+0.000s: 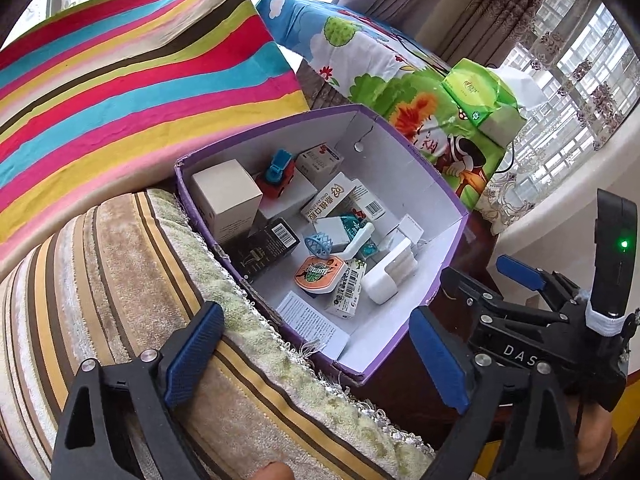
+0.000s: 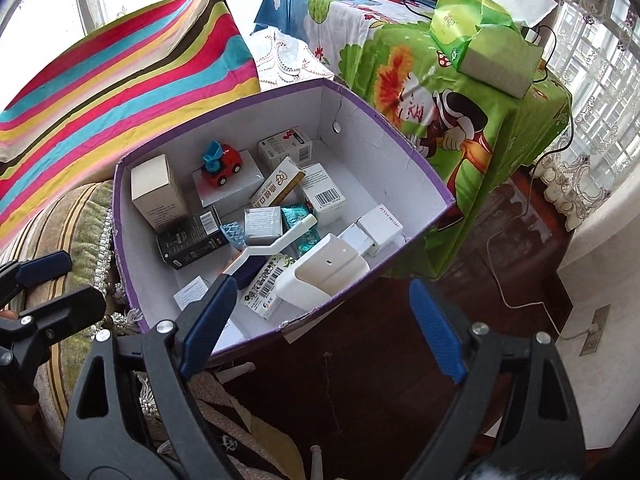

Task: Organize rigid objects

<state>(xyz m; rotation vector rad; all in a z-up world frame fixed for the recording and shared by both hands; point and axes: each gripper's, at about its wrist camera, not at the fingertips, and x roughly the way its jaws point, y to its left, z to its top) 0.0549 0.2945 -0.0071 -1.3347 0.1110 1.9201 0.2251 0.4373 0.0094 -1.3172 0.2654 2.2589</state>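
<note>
Both my tongs, left (image 1: 316,354) and right (image 2: 322,330), hang released and empty above the purple-rimmed white cardboard box (image 2: 400,168). Inside it, light stiff small cartons (image 2: 322,192) and a red toy car (image 2: 222,168); I would pinch across flat carton faces.

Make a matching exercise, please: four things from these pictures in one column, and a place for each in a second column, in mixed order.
Things
1. toy car
2. tissue pack
3. black box
4. striped cloth

Places
A. on the cartoon-print cover, outside the purple box
B. draped behind the purple box
C. on top of a white carton in the purple box
D. lying in the purple box, below the tall beige carton

Pairs: 1-C, 2-A, 3-D, 4-B
</note>
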